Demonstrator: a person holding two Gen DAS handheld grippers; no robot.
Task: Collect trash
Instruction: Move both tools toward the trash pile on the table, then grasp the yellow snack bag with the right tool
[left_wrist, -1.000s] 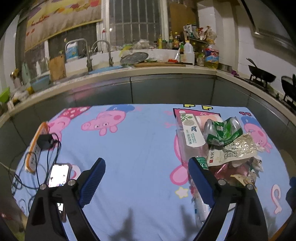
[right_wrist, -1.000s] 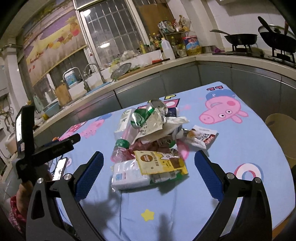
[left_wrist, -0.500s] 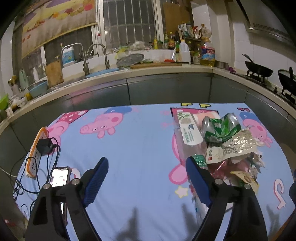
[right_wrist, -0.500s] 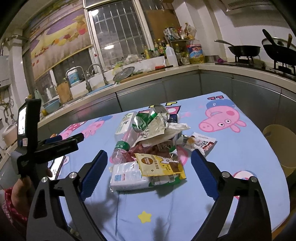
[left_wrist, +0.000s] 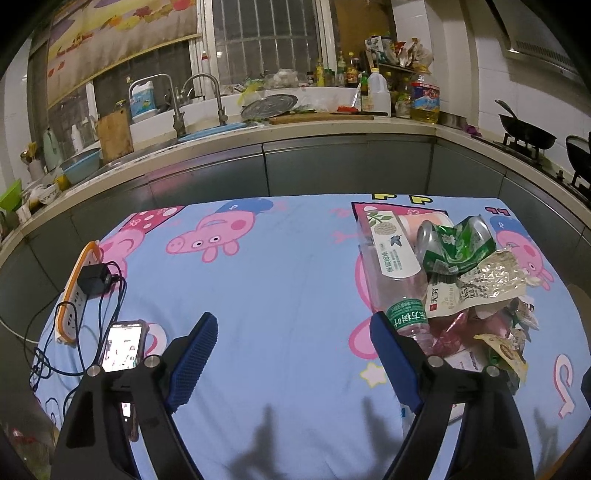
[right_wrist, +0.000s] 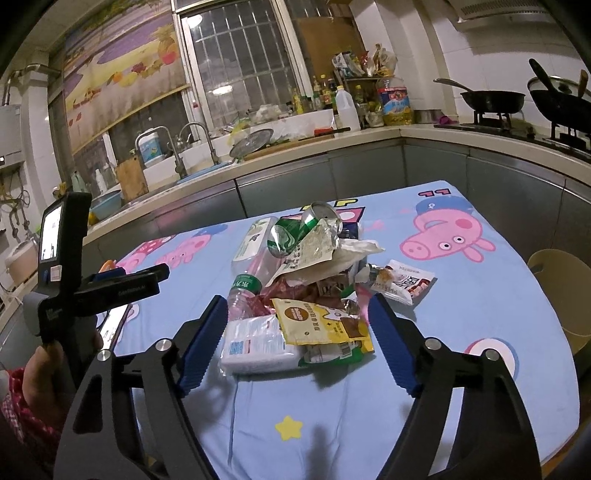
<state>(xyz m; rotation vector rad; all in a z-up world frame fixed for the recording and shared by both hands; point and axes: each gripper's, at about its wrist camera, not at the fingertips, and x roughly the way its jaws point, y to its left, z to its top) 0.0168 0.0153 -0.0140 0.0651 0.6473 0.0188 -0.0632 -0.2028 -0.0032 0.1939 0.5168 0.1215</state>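
A pile of trash (right_wrist: 306, 280) lies on the blue cartoon tablecloth (right_wrist: 461, 306): a clear plastic bottle (right_wrist: 251, 266), a crushed green can (right_wrist: 291, 232), a yellow snack wrapper (right_wrist: 321, 321), a white tissue pack (right_wrist: 258, 343) and a small snack packet (right_wrist: 402, 282). My right gripper (right_wrist: 297, 321) is open and empty, just in front of the pile. My left gripper (left_wrist: 291, 328) is open and empty over bare cloth, left of the pile (left_wrist: 450, 280); its right finger is next to the bottle (left_wrist: 395, 273). It also shows in the right wrist view (right_wrist: 125, 280).
A phone (left_wrist: 123, 345), an orange power strip (left_wrist: 75, 284) and cables lie at the table's left end. A beige bin (right_wrist: 561, 295) stands past the table's right edge. The kitchen counter with sink (left_wrist: 192, 122) and stove pans (right_wrist: 491, 99) runs behind.
Both grippers have drawn back and lifted slightly, so the views have shifted a little. The pile has not moved. Both grippers stay open.
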